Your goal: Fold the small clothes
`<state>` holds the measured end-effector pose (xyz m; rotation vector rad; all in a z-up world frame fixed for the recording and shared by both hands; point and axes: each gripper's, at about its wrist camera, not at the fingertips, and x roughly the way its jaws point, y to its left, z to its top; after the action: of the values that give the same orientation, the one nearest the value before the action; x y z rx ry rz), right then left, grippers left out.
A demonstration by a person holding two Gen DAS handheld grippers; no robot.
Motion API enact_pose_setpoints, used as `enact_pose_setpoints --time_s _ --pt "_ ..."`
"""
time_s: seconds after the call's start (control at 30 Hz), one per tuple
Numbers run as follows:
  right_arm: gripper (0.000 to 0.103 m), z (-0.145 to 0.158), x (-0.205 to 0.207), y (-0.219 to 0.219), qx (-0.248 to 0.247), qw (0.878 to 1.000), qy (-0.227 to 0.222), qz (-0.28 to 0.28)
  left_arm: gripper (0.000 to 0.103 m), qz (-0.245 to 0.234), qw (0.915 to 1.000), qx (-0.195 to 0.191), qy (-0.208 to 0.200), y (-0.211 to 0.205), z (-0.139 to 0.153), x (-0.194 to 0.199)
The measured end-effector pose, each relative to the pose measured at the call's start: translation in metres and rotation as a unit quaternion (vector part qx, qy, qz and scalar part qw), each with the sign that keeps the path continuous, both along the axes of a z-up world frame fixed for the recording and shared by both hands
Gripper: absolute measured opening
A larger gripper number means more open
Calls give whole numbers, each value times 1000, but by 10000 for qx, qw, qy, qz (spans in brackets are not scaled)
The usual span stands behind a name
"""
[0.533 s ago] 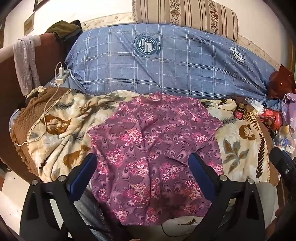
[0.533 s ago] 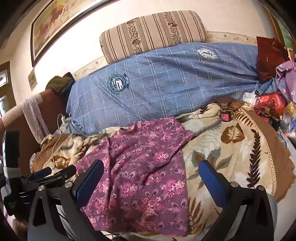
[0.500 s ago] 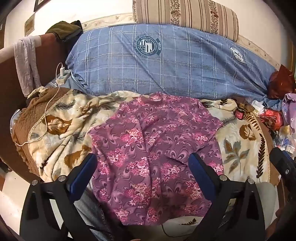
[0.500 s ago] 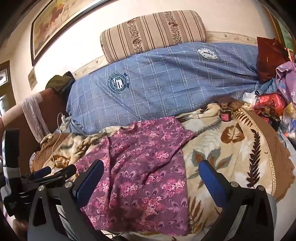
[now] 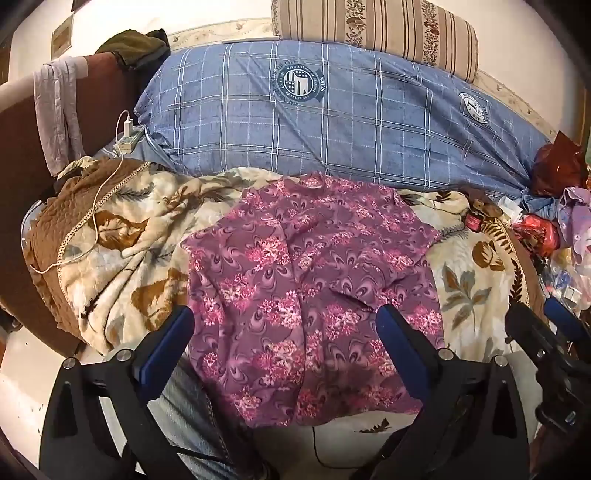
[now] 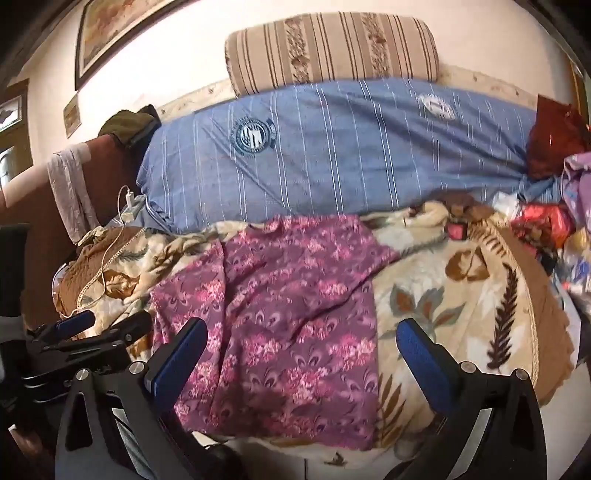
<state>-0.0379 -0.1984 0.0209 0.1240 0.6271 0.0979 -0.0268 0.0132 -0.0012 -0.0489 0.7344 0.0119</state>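
Apparently no fold is made yet: the purple floral garment (image 5: 306, 295) lies spread, a little wrinkled, on the leaf-pattern blanket (image 5: 122, 258) of the bed, and the left gripper (image 5: 284, 332) and right gripper (image 6: 303, 343) hover with jaws spread, holding nothing. Only the left view shows the garment's near hem fully; the right view, somewhat blurred, shows a framed picture (image 6: 110, 33) on the wall.

A lived-in bedroom in a home: a bed spread with a leaf-patterned blanket (image 5: 122, 258), a long blue checked bolster (image 5: 332, 122) and a striped cushion (image 6: 332, 51) against the wall, a framed picture (image 6: 110, 33) hanging above, a phone charger (image 5: 127, 136) plugged in, clothes and clutter (image 5: 554, 229) heaped at one end
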Motion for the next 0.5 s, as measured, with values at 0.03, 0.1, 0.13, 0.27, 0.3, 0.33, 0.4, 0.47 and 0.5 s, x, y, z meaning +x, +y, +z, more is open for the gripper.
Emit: enact_pose_setpoints --time_s 0.03,0.1,0.13,0.27,0.3,0.33,0.4,0.47,0.5 --pt "103 -1 0 -1 52 10000 41 -3 100 0 10000 0 23 0 0 0" --pt "103 -4 -4 -4 118 9999 62 -21 100 -36 10000 -14 72 -2 -1 -2" --pt "103 -5 -4 -5 119 9999 73 -37 100 -45 10000 -7 83 -2 -2 -3" --pt "103 -6 -6 -8 105 9998 101 -111 100 -97 9999 -14 96 -6 -2 -6" --pt "103 -6 -6 -9 121 9998 115 -119 100 -123 9999 -29 108 -8 -2 -7" --pt "103 -5 -6 -10 143 9997 122 -132 100 -138 9998 -37 119 -8 -1 -7" --pt "103 -5 -8 -12 145 9997 116 -153 100 -166 9998 -35 139 -9 -1 -8" --pt "103 -4 -9 -12 123 9997 101 -171 100 -173 9998 -14 138 -11 -1 -8" --pt "103 -3 -10 -11 111 9997 98 -168 100 -178 9997 -16 136 -11 0 -9"
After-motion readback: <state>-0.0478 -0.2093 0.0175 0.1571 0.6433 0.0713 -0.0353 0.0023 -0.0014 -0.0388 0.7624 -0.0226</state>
